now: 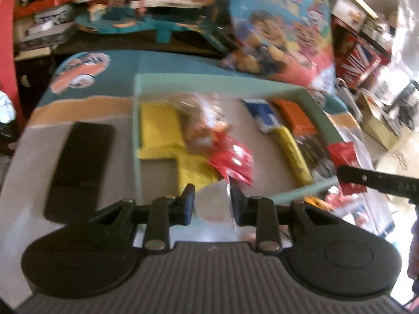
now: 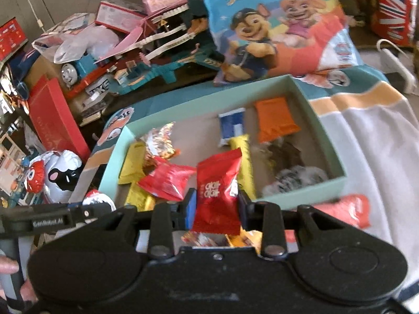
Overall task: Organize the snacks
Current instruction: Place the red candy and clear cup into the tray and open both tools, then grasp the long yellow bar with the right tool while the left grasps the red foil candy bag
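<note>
In the left wrist view my left gripper (image 1: pixel 213 200) is shut on a small clear jelly cup (image 1: pixel 213 206), held above the near edge of a mint-green box (image 1: pixel 209 83). In the box lie yellow packets (image 1: pixel 157 128), red packets (image 1: pixel 233 159), a blue-white packet (image 1: pixel 263 115) and an orange packet (image 1: pixel 293 116). In the right wrist view my right gripper (image 2: pixel 216 202) is shut on a red snack packet (image 2: pixel 218 183) over the box's near rim (image 2: pixel 301 195). The right gripper (image 1: pixel 366 180) shows at the right of the left wrist view, the left gripper (image 2: pixel 76 213) at the left of the right wrist view.
A black flat object (image 1: pixel 78 167) lies left of the box on the printed cloth (image 2: pixel 366 144). Another red packet (image 2: pixel 348 209) rests on the cloth to the right. Behind the box stand a big cartoon snack bag (image 2: pixel 275 26), a toy train set (image 2: pixel 78 68) and a red box (image 2: pixel 55 120).
</note>
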Action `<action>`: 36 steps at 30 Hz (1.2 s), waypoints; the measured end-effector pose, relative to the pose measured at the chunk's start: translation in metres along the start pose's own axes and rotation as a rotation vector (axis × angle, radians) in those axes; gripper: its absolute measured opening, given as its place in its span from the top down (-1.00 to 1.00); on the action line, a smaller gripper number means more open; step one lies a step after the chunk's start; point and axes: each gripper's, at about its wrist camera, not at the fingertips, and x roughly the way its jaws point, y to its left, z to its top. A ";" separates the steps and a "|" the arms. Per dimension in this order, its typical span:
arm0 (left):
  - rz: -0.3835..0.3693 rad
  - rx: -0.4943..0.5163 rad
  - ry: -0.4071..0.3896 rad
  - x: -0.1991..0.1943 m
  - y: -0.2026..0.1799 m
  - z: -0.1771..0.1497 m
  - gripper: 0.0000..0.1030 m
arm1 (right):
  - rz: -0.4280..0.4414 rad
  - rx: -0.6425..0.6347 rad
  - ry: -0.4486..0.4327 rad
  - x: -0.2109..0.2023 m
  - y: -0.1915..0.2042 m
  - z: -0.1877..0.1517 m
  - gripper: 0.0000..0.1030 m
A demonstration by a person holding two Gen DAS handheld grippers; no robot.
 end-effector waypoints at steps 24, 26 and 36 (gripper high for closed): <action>0.152 -0.037 -0.079 0.022 0.025 0.025 -0.75 | -0.015 0.029 -0.009 0.048 0.008 0.024 -0.92; 0.145 -0.050 -0.078 0.018 0.025 0.023 -0.77 | -0.019 0.036 -0.013 0.043 0.005 0.023 -1.00; 0.104 -0.052 -0.063 -0.007 0.014 -0.002 -0.91 | -0.040 0.103 -0.019 0.003 -0.013 -0.002 -1.00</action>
